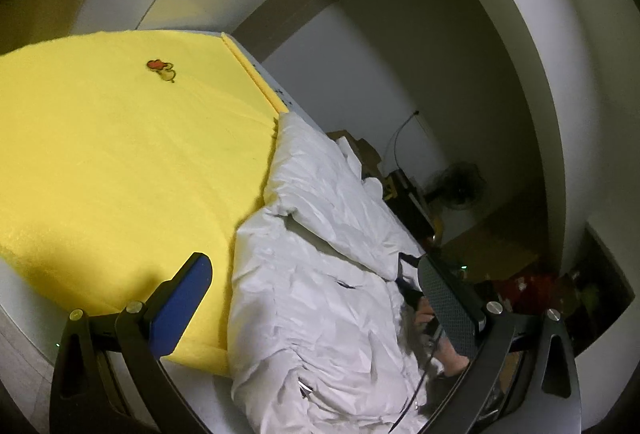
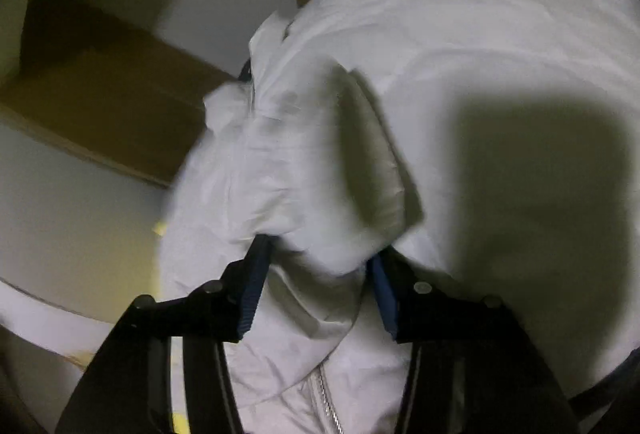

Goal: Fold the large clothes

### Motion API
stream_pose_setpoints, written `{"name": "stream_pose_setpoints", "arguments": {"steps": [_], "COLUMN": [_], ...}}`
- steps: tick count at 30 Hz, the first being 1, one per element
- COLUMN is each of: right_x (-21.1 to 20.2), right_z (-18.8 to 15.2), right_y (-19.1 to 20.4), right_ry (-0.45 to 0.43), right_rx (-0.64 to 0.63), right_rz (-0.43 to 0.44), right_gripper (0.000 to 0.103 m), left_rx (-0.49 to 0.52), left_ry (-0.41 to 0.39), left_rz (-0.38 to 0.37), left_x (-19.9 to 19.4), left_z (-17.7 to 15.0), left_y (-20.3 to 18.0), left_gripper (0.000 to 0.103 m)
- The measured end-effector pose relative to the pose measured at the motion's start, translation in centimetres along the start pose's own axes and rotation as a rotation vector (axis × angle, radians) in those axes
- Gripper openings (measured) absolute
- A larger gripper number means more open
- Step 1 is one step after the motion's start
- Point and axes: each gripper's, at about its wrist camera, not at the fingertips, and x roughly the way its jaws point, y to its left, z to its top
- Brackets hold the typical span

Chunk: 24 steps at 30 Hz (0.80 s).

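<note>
A yellow blanket (image 1: 120, 154) covers the left of the bed. Just right of it lies a crumpled white padded jacket (image 1: 320, 274), zipper showing, along the bed's edge. The left tongs (image 1: 316, 298) hover above it, spread wide and empty. The right tongs (image 2: 320, 266) straddle a puffy bunch of jacket; whether they pinch it, I cannot tell. To fold well, likely grip one layer firmly, then draw it flat before creasing.
</note>
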Motion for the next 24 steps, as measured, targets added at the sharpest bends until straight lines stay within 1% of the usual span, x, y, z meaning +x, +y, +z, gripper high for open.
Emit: {"name": "stream_pose_setpoints", "arguments": {"steps": [2, 3, 4, 7, 9, 10, 11, 12, 13, 14, 16, 17, 18, 19, 21, 22, 23, 24], "right_x": [-1.3, -2.0, -2.2, -0.6, 1.0, 1.8, 2.6, 2.7, 2.9, 2.9, 2.3, 2.3, 1.7, 2.2, 3.4, 4.8, 5.5, 5.5], "right_z": [0.1, 0.0, 0.0, 0.5, 1.1, 1.8, 2.4, 2.4, 2.7, 3.2, 3.4, 3.6, 3.2, 3.3, 3.3, 3.5, 3.8, 3.9], "right_y": [0.0, 0.2, 0.5, 1.1, 1.4, 1.4, 1.6, 1.7, 2.0, 2.6, 3.5, 3.6, 3.3, 2.8, 1.2, 0.5, 0.3, 0.5], "right_ry": [-0.028, -0.045, -0.039, 0.031, 0.023, 0.02, 0.022, 0.018, 0.008, -0.015, -0.062, -0.083, -0.086, -0.073, -0.017, 0.035, 0.066, 0.079], "right_rx": [-0.009, -0.018, -0.035, -0.056, -0.032, -0.012, 0.005, 0.006, -0.004, -0.033, -0.07, -0.08, -0.076, -0.064, -0.029, -0.029, -0.048, -0.07], "right_rz": [-0.035, -0.047, -0.06, -0.08, -0.072, -0.051, -0.024, -0.006, 0.002, 0.005, 0.039, 0.047, 0.041, 0.023, -0.037, -0.047, -0.033, -0.032], "right_gripper": [0.052, 0.056, 0.059, 0.061, 0.061, 0.061, 0.059, 0.042, 0.019, 0.012, 0.01, 0.01, 0.009, 0.009, 0.009, 0.009, 0.009, 0.015], "left_rx": [0.009, 0.006, 0.002, -0.005, 0.012, 0.024, 0.04, 0.057, 0.071, 0.075, 0.075, 0.066, 0.06, 0.054, 0.048, 0.05, 0.058, 0.066], "left_ry": [0.002, 0.006, 0.011, 0.041, 0.045, 0.045, 0.044, 0.043, 0.042, 0.042, 0.041, 0.037, 0.035, 0.033, 0.035, 0.04, 0.051, 0.06], "left_rz": [0.01, 0.01, 0.008, -0.009, -0.019, -0.021, -0.021, -0.018, -0.009, -0.004, 0.008, 0.012, 0.013, 0.014, 0.016, 0.017, 0.024, 0.033], "left_x": [0.3, 0.4, 0.7, 1.6, 1.6, 1.5, 1.3, 1.0, 0.8, 0.6, 0.3, 0.3, 0.3, 0.3, 0.7, 1.0, 1.5, 1.8], "left_z": [-0.2, -0.2, -0.3, -0.5, -0.9, -1.1, -1.2, -1.4, -1.6, -1.6, -1.6, -1.6, -1.5, -1.5, -1.4, -1.4, -1.4, -1.4], "left_y": [-0.4, -0.5, -0.6, -1.4, -2.3, -2.7, -3.1, -3.4, -3.6, -3.7, -3.6, -3.6, -3.5, -3.5, -3.8, -4.0, -4.5, -4.9], "left_gripper": [0.103, 0.103, 0.103, 0.103, 0.103, 0.103, 0.103, 0.103, 0.103, 0.103, 0.103, 0.103, 0.103, 0.103, 0.103, 0.103, 0.103, 0.103]}}
